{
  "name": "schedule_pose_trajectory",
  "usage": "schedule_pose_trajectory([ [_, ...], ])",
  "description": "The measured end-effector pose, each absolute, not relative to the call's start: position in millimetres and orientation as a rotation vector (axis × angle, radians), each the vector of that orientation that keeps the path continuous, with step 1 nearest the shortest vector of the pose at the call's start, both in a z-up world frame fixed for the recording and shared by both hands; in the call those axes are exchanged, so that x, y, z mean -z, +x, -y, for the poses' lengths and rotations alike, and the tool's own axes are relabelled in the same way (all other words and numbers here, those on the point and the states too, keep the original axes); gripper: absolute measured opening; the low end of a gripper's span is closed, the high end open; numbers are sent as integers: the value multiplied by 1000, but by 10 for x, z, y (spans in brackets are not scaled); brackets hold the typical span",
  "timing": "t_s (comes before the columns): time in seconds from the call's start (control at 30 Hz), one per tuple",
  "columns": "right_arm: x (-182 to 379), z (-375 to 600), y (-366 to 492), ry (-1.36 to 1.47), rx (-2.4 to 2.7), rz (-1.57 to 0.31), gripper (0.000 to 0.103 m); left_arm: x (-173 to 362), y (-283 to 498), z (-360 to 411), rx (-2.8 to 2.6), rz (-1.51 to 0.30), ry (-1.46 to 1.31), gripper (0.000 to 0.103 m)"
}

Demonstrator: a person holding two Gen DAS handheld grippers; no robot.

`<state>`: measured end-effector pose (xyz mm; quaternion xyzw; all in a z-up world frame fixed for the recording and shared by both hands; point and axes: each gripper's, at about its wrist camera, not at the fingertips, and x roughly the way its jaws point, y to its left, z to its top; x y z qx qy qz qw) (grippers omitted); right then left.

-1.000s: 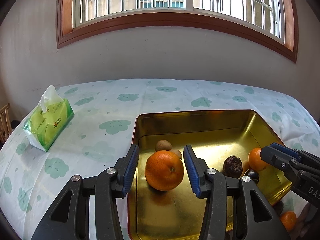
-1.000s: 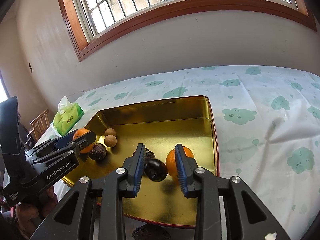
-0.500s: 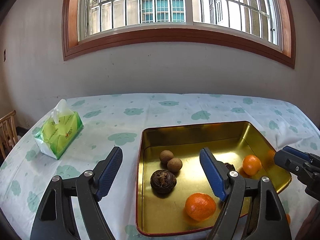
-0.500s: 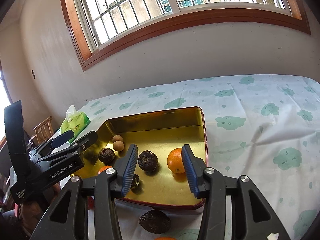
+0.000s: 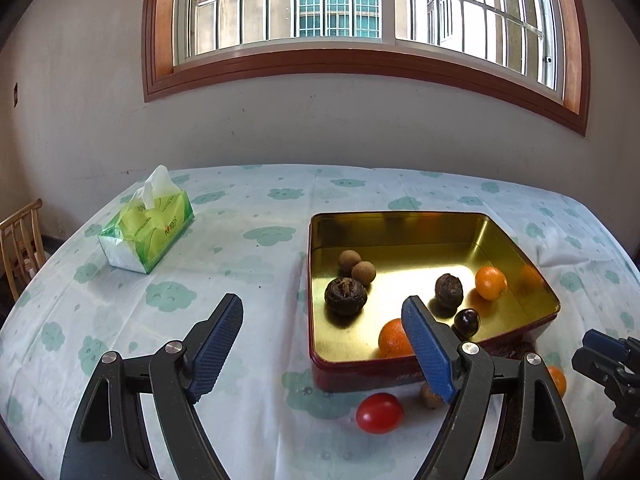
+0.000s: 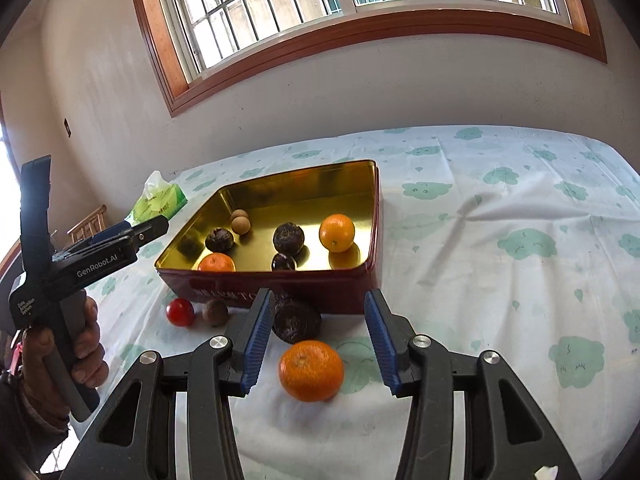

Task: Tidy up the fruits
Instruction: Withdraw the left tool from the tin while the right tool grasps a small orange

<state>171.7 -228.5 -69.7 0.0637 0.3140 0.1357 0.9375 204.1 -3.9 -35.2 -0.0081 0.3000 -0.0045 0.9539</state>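
A gold tin tray [image 5: 516,248] [image 6: 372,208] with a red outer wall holds two oranges [image 6: 337,232], dark wrinkled fruits [image 5: 345,296], two small brown fruits [image 5: 363,272] and a dark plum [image 5: 466,321]. In front of the tray on the cloth lie a red tomato [image 5: 379,413] [image 6: 180,311], a small brown fruit [image 6: 215,312], a dark wrinkled fruit [image 6: 297,321] and an orange [image 6: 311,370]. My left gripper [image 5: 322,350] is open and empty, above the tray's front left corner. My right gripper [image 6: 316,346] is open and empty, its blue pads either side of the loose orange, apart from it.
A green tissue pack [image 5: 146,228] lies at the left on the cloud-patterned tablecloth [image 6: 500,248]. A wooden chair [image 5: 20,240] stands past the table's left edge. The wall and window are behind the table.
Both grippers have opened, let go of their fruit in the tray and pulled back toward the table's front. The loose fruits in front of the tray have come into view.
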Motion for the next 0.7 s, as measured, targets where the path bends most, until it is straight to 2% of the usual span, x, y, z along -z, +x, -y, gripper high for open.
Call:
schedule_pose_trajectory([
  [0.2, 810, 2256, 1612, 102, -268, -701, 53, 607, 1782, -164, 56, -721, -123, 82],
  [0.37, 888, 2067, 1756, 32, -277, -769, 53, 729, 1601, -218, 65, -735, -132, 82],
  [0.47, 942, 1994, 1888, 16, -274, -821, 64, 777, 1541, -231, 93, -753, -128, 82],
  [0.5, 977, 1971, 1924, 12, -280, -842, 62, 770, 1518, -228, 110, -745, -128, 82],
  [0.53, 1009, 1947, 1949, -1, -280, -863, 49, 762, 1501, -219, 123, -735, -121, 82],
  [0.6, 1013, 1951, 1937, -8, -273, -854, 38, 764, 1496, -179, 149, -738, -107, 82],
  [0.7, 984, 2074, 1885, 50, -254, -820, 37, 754, 1517, -72, 163, -752, -60, 82],
])
